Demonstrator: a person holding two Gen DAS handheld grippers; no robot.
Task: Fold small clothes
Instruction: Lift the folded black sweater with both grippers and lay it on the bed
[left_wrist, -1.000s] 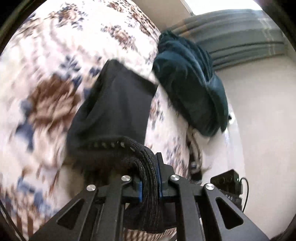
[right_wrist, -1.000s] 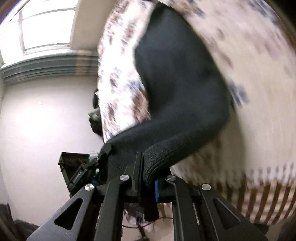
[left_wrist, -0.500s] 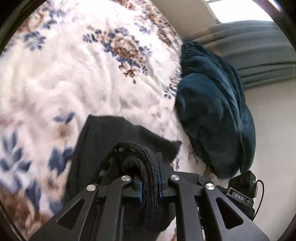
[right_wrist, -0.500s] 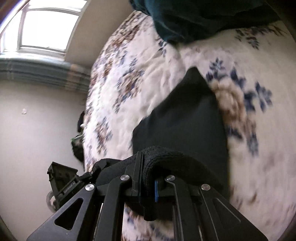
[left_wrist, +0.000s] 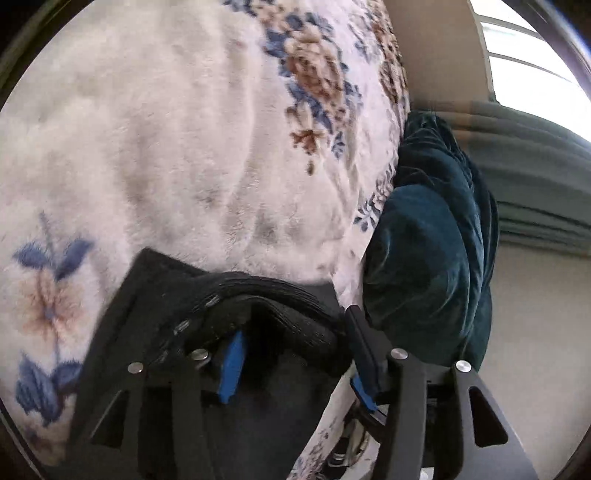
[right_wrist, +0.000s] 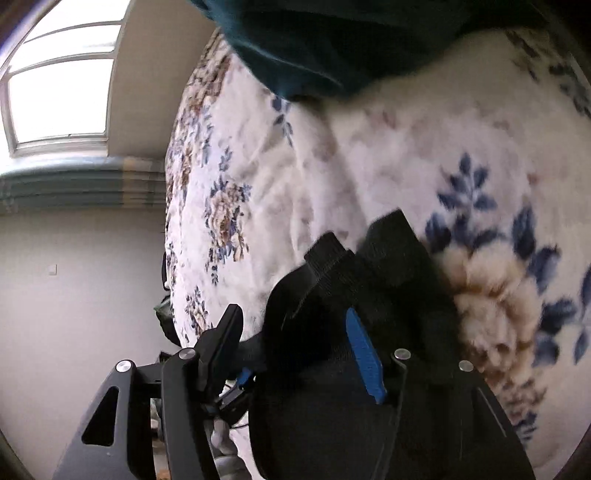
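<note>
A bed covered by a fluffy white blanket (left_wrist: 177, 147) with blue and brown flowers; on it lie a folded black garment (right_wrist: 399, 280) and a dark teal blanket heap (left_wrist: 424, 258) at its edge.

Floral blanket (left_wrist: 192, 140) beneath a sunlit window (right_wrist: 59, 96)

A dark teal cushion (left_wrist: 428, 254) rests touching the blanket's edge.

The black knit garment (left_wrist: 155, 295) lies folded over on itself on the floral fleece blanket (left_wrist: 166, 147). A thick ribbed hem (left_wrist: 280, 295) arches across its near end, a line of pale stitches running beside it. In the right wrist view, the ribbed edge (right_wrist: 332, 258) is doubled back on the smooth dark body, one corner jutting toward the blue-leaf print.
</note>
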